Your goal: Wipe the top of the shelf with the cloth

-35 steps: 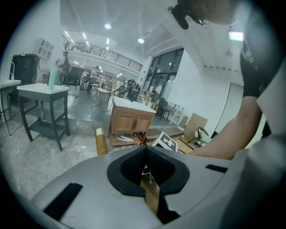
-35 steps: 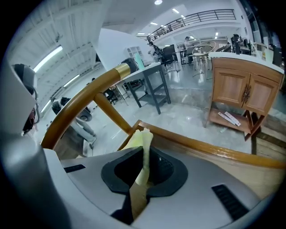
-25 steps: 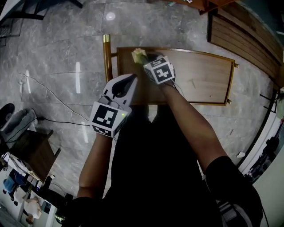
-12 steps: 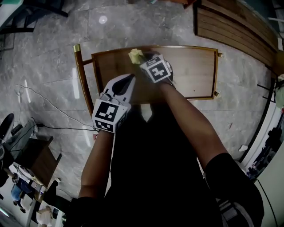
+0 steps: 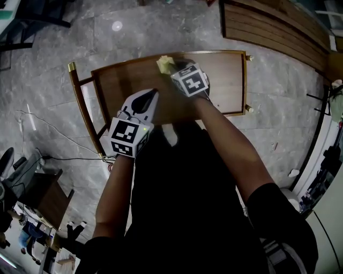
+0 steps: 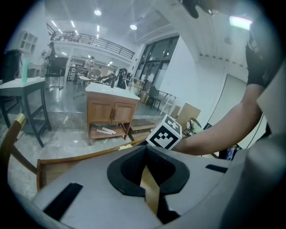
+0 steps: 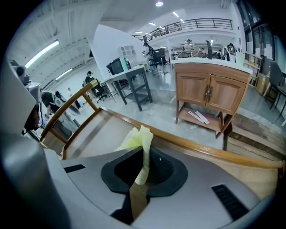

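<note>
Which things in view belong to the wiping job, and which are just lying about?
In the job:
yellow cloth, clamped in the right gripper
wooden shelf top

Not in use:
left gripper, shut with nothing in it
wooden cabinet
grey table

A grey marble floor gleams under round ceiling lights. In the head view, a slatted wooden platform lies at 1 o'clock, a dark table at 8 o'clock and a thin cable at 9 o'clock. Across the hall stand a wooden cabinet, tall windows and, at 12 o'clock, a railed balcony.
</note>
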`<state>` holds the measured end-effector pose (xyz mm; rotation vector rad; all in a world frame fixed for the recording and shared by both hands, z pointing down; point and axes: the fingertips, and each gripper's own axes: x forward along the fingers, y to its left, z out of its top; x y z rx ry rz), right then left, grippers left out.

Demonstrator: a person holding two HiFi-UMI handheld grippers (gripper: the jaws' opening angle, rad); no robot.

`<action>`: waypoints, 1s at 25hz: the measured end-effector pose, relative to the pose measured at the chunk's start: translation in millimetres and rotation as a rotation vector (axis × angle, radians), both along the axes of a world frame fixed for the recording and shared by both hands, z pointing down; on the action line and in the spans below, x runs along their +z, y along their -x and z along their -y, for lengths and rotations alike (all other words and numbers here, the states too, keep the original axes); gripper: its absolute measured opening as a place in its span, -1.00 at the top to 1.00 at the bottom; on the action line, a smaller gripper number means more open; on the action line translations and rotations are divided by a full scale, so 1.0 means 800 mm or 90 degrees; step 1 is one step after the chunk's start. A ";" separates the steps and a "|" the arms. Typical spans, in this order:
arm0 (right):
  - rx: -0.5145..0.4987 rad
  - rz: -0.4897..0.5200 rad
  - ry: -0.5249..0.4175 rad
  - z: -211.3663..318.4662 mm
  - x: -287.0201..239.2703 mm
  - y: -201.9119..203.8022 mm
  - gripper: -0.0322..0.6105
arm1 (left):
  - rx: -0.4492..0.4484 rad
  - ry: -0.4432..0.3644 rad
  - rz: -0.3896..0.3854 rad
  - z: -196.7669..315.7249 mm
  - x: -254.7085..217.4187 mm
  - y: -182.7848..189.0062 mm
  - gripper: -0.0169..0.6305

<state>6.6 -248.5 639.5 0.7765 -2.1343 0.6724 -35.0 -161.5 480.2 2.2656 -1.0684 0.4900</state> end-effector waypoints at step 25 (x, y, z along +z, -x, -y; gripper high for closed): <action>0.144 -0.071 -0.012 0.040 -0.003 -0.240 0.77 | 0.067 -0.008 -0.009 0.015 0.004 -0.133 0.91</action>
